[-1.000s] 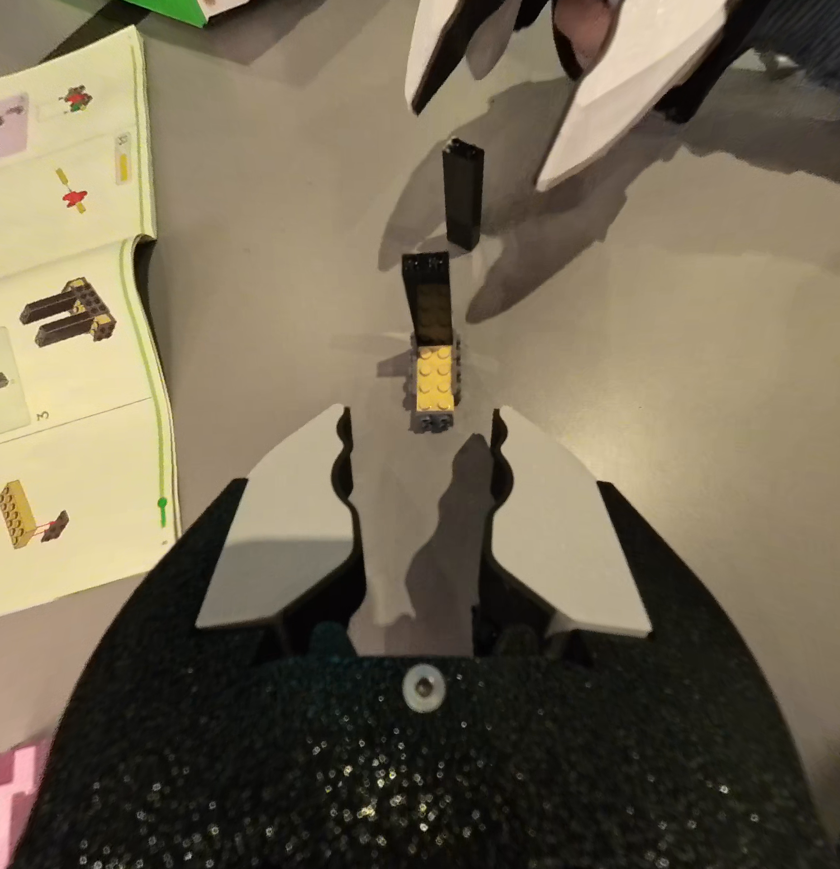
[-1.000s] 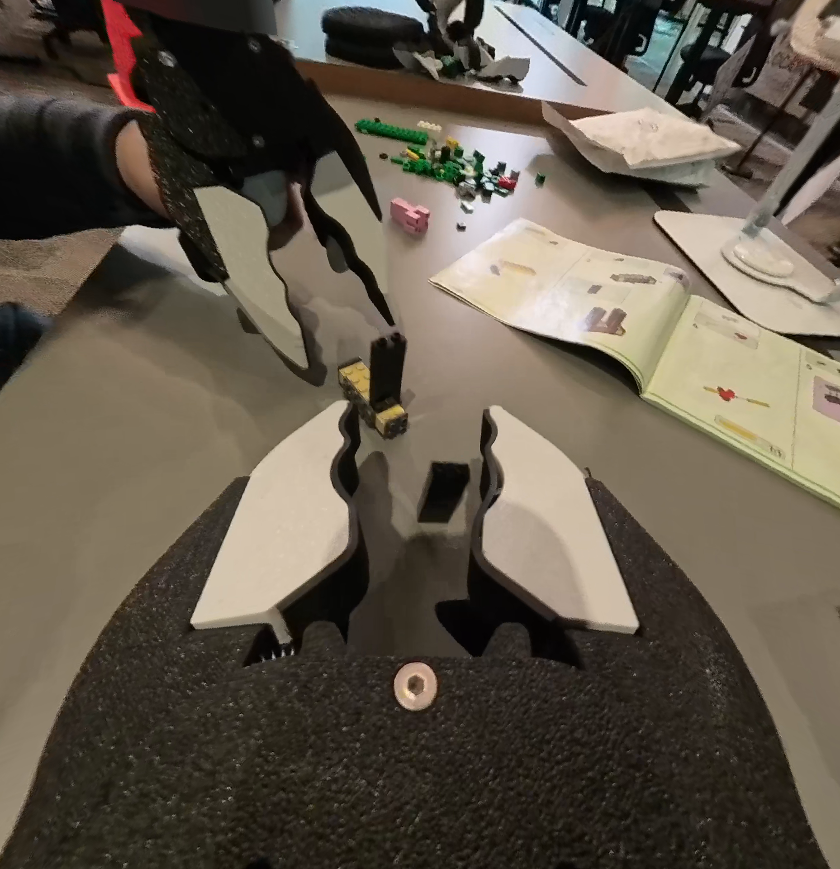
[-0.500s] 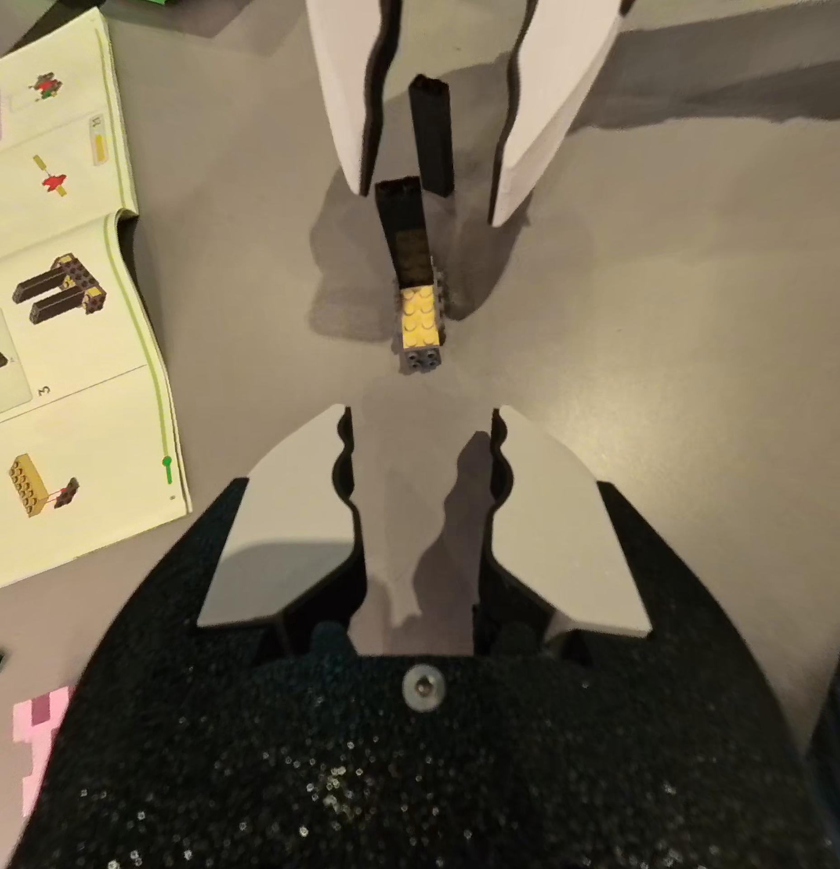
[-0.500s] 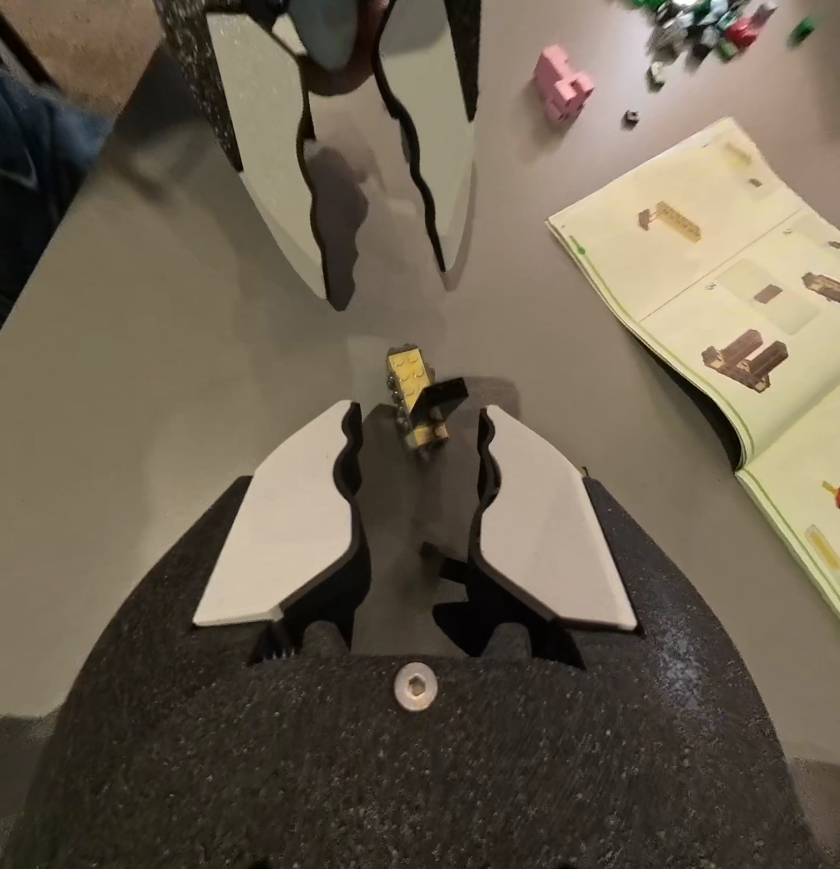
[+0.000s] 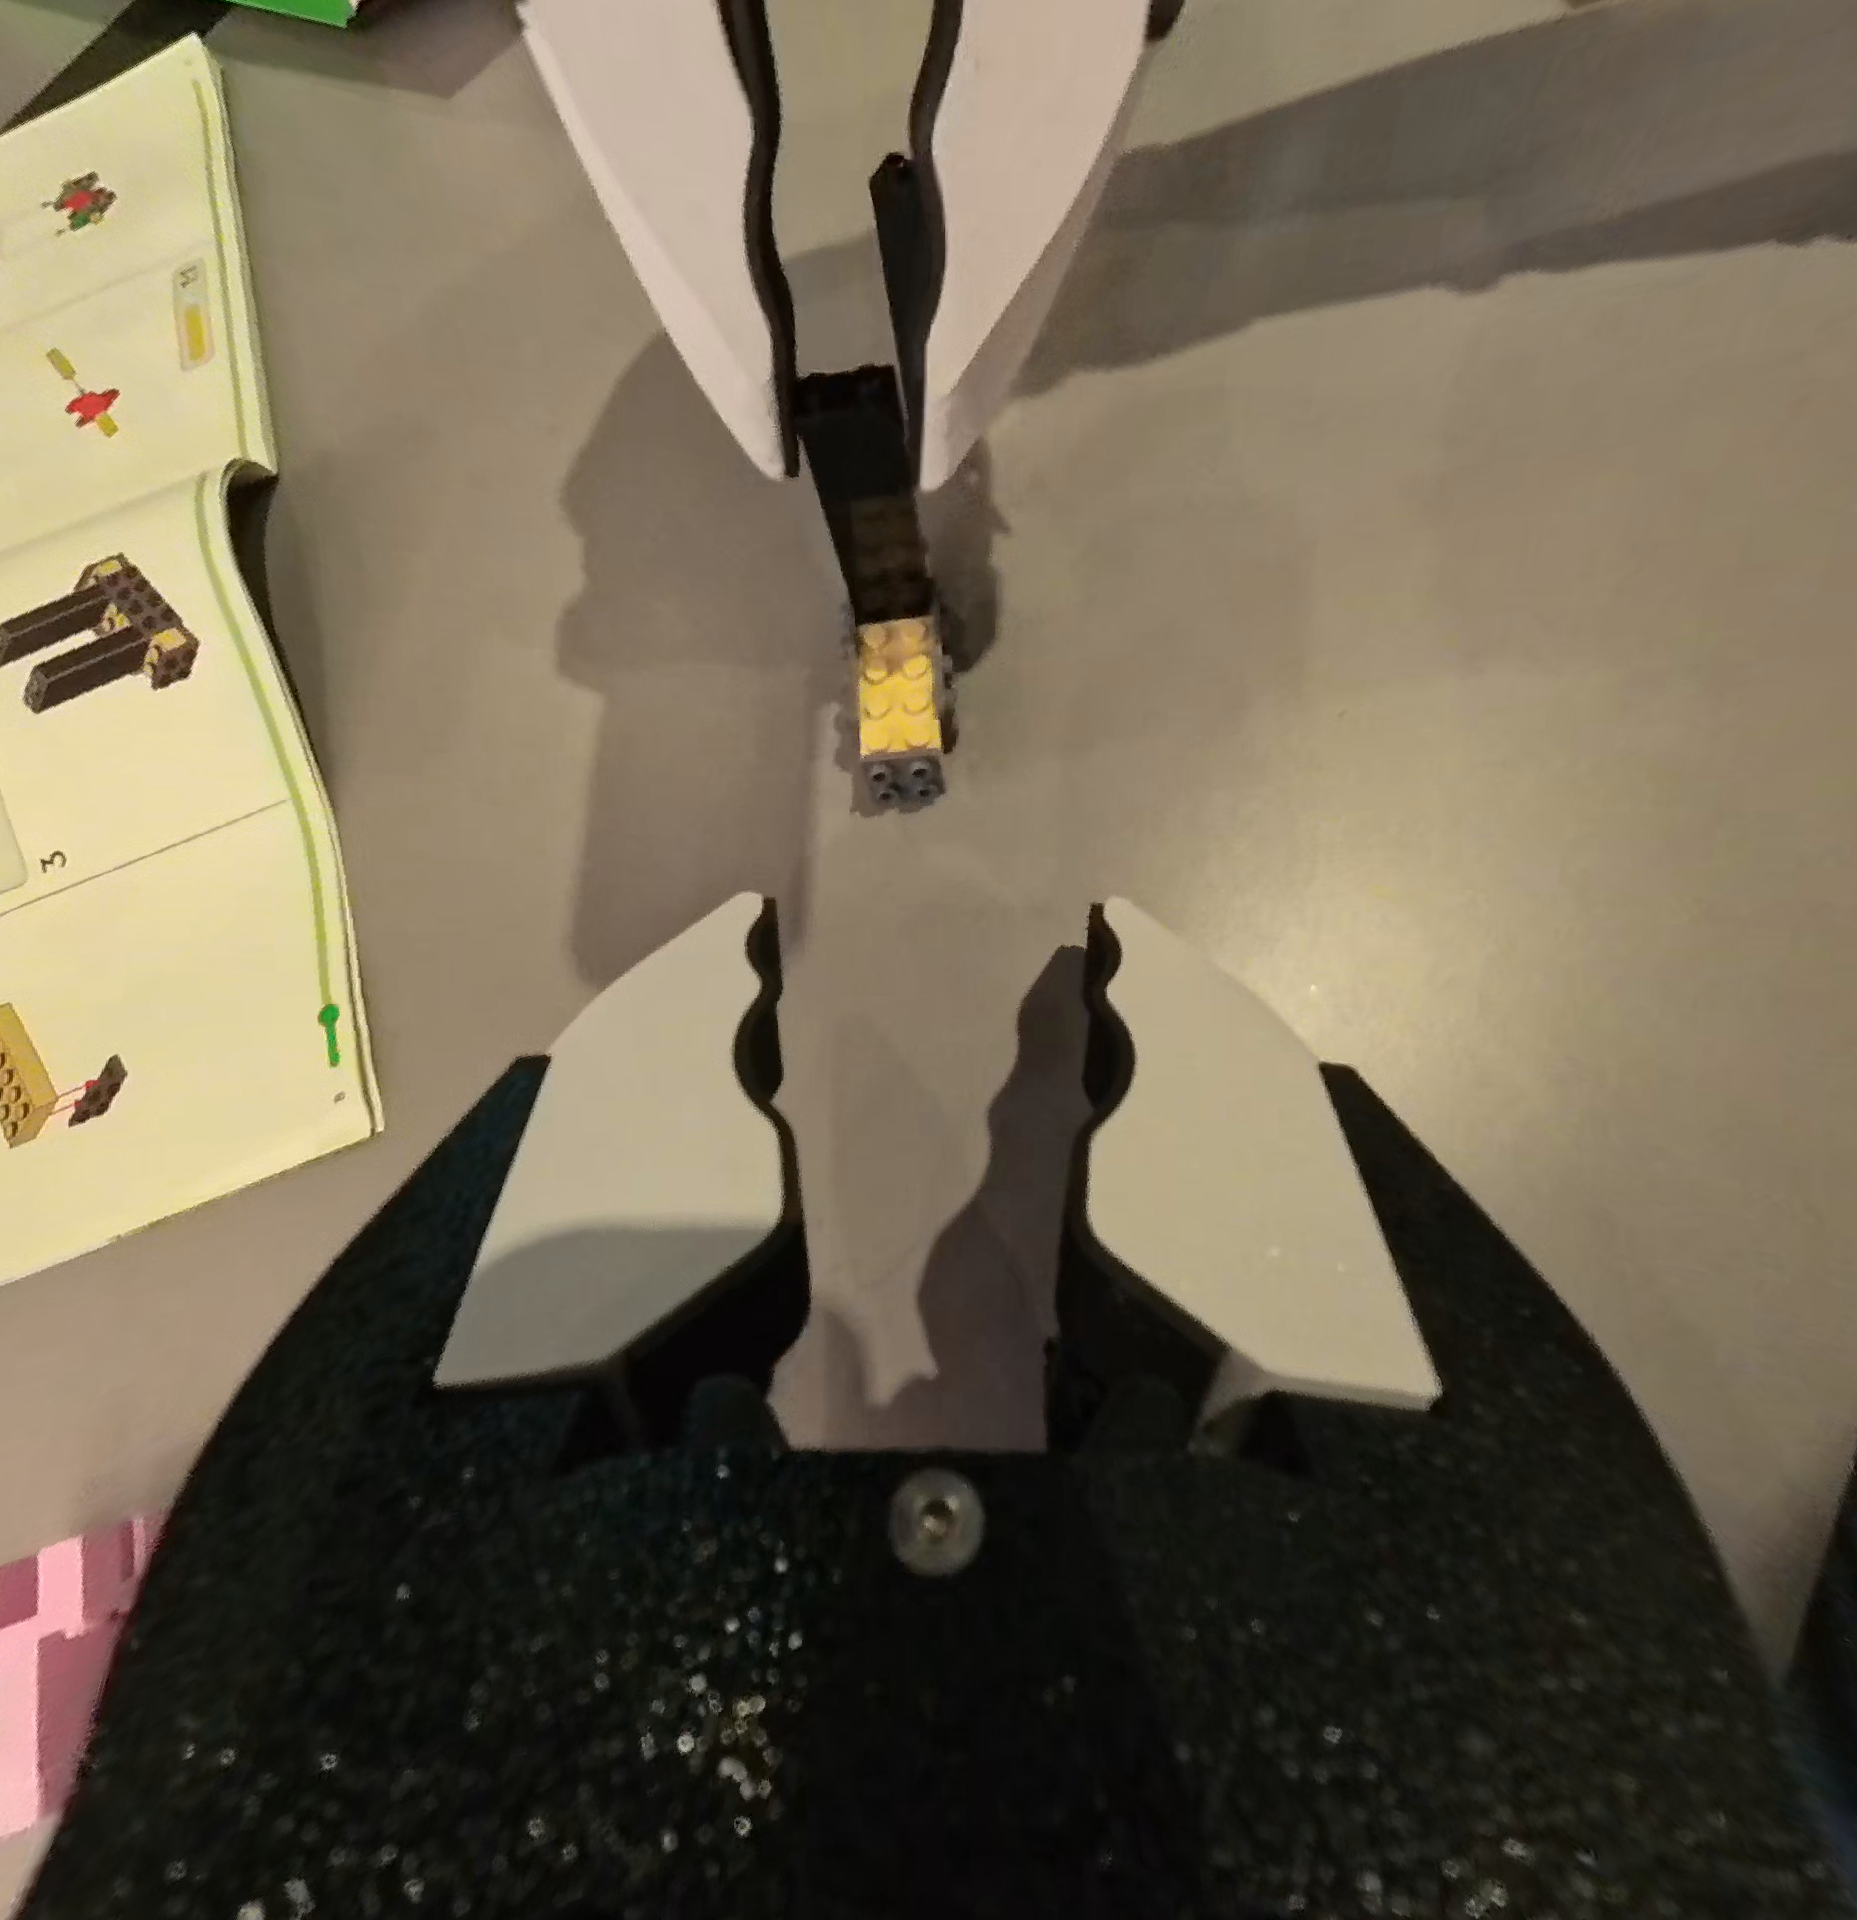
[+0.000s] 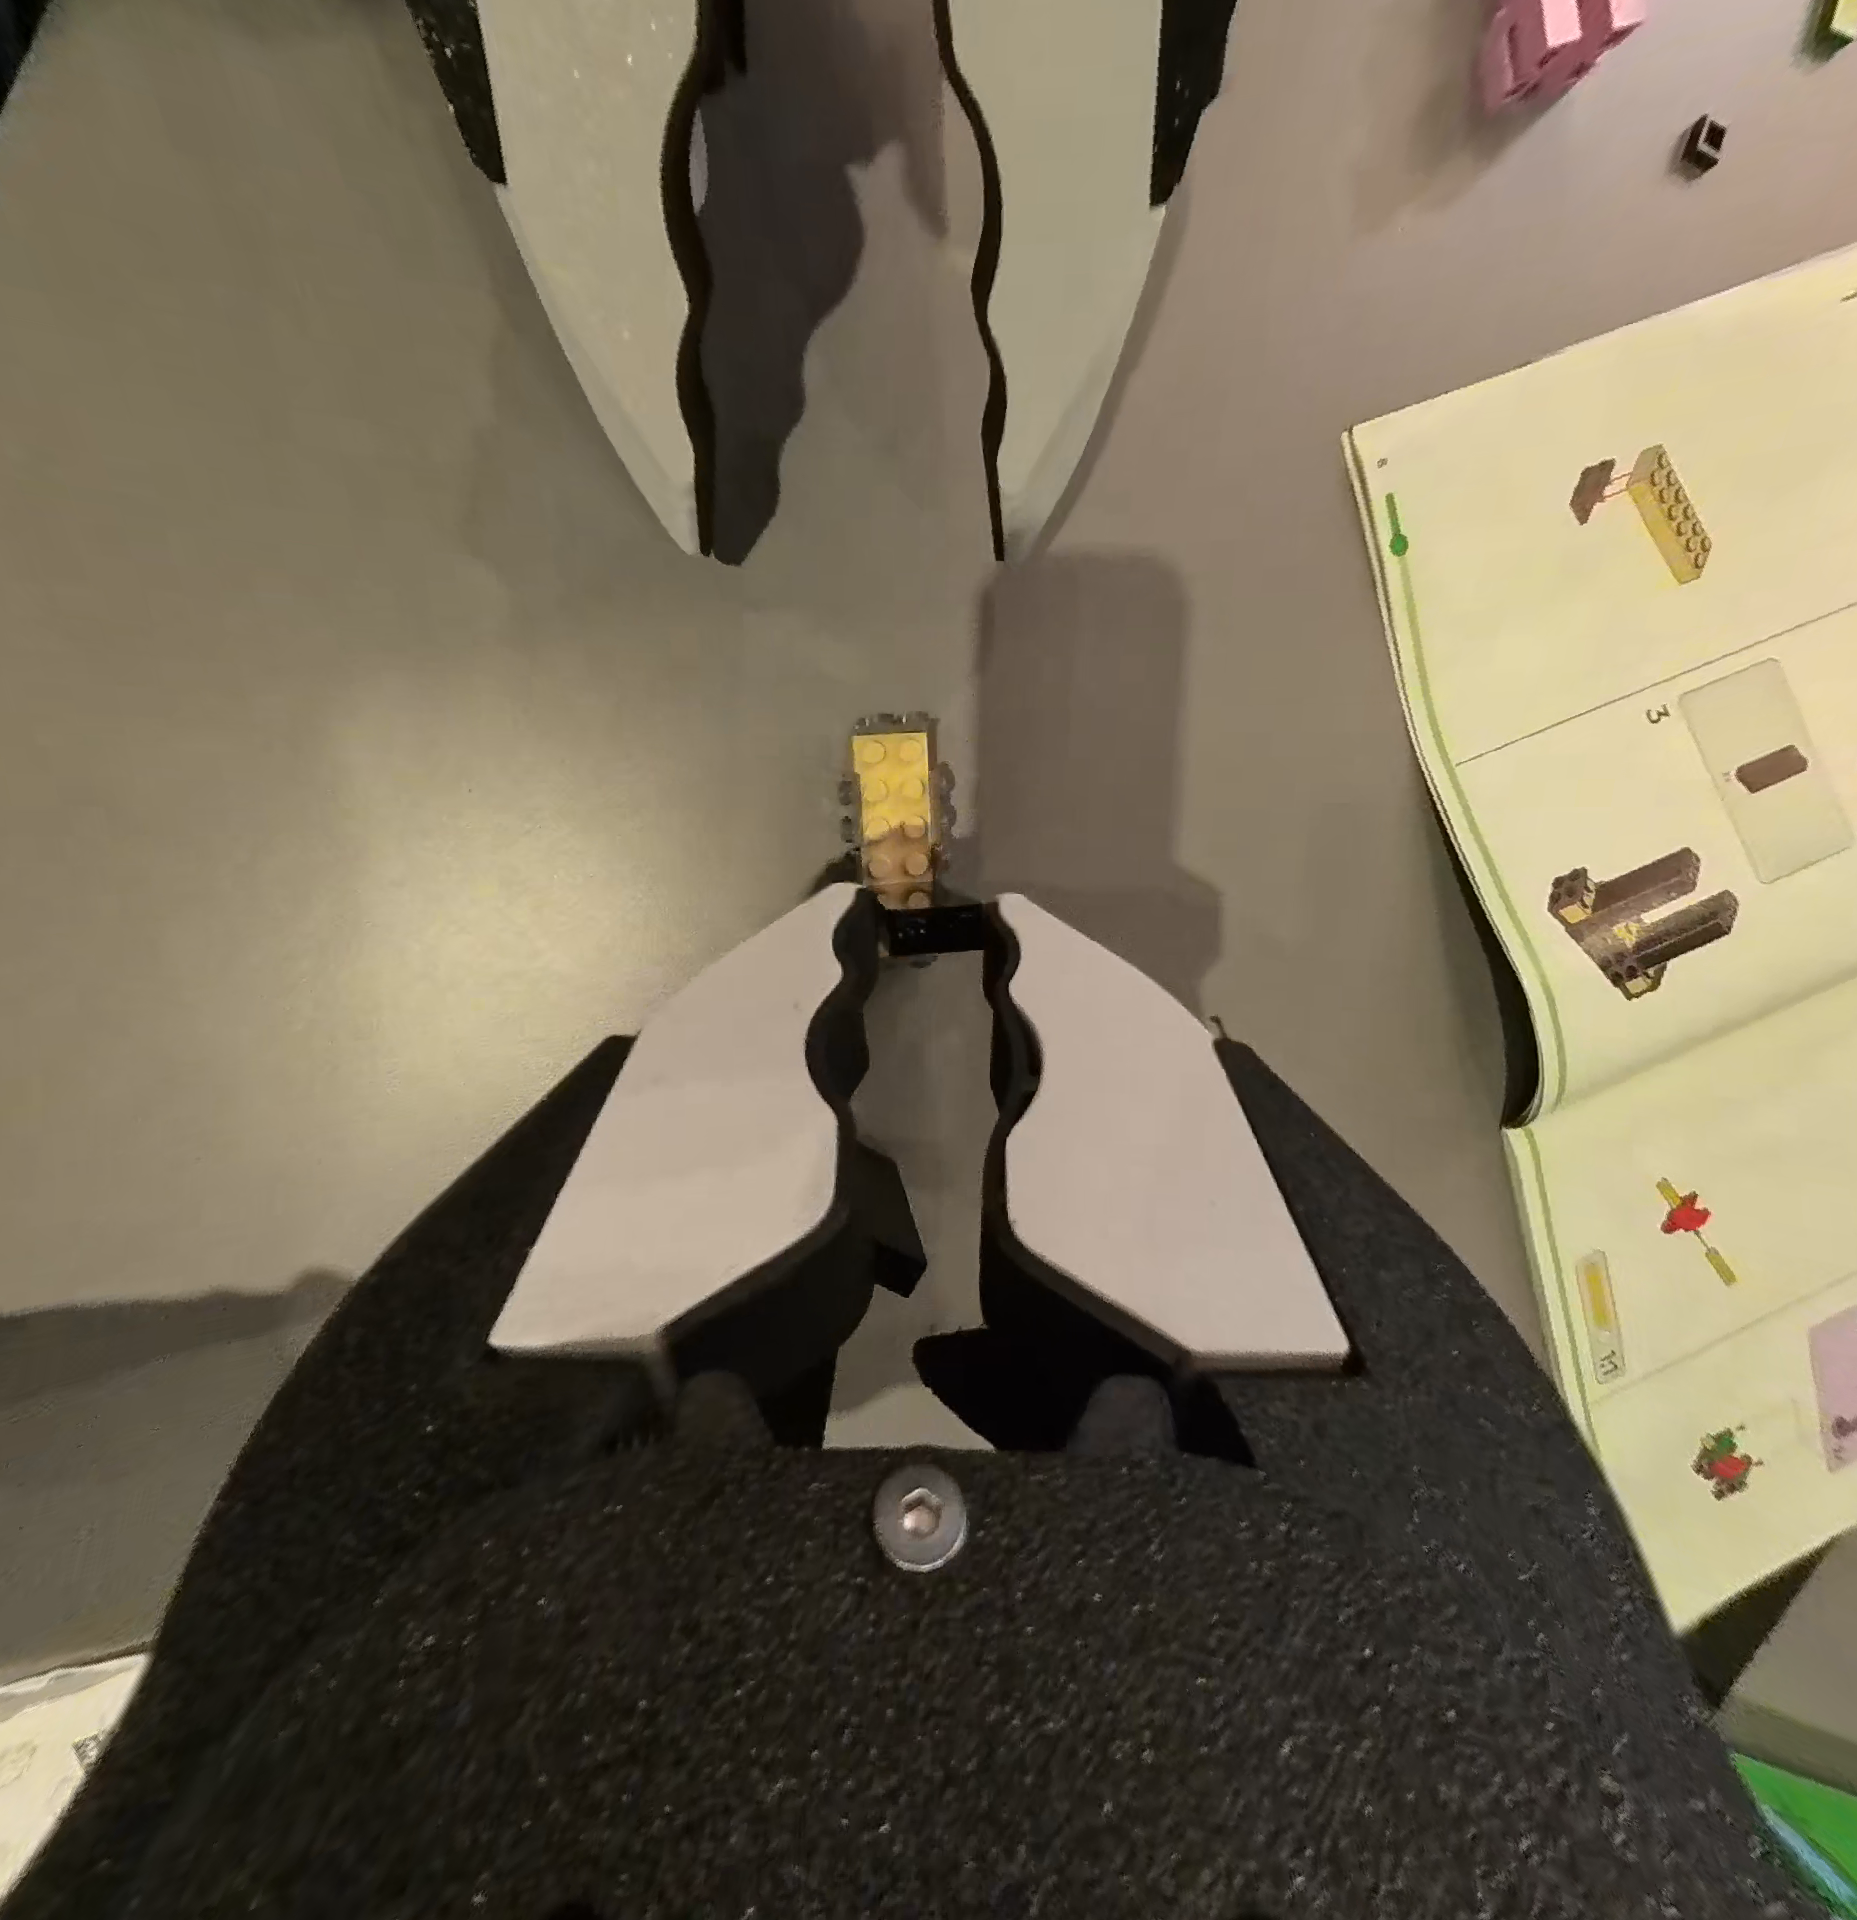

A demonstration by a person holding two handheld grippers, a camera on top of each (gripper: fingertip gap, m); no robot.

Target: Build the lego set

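A small build [image 5: 900, 717] stands on the grey table: a yellow brick on a grey plate, with an upright black column [image 5: 864, 488] at its far end. My right gripper [image 6: 929, 914] is shut on the top of that black column [image 6: 934, 930], with both pads against it. The left wrist view shows the right gripper [image 5: 856, 468] coming from the top. A loose black column [image 5: 903, 260] lies on the table between its fingers, farther back. My left gripper [image 5: 929, 914] is open and empty, just short of the build. It also shows in the right wrist view [image 6: 849, 551].
An open instruction booklet [image 5: 124, 727] lies left of the build, on the right in the right wrist view [image 6: 1682, 831]. A pink piece [image 5: 30, 1662] sits near my left gripper. A small black piece [image 6: 1698, 145] lies beyond the booklet. The left gripper's tips are roughly 7 cm from the right gripper's. Between my left fingertips and the pink piece [image 5: 30, 1662] there is roughly 15 cm.
My right gripper came down over the loose black column and closed its jaws on the build's upright black column. My left gripper stayed open.
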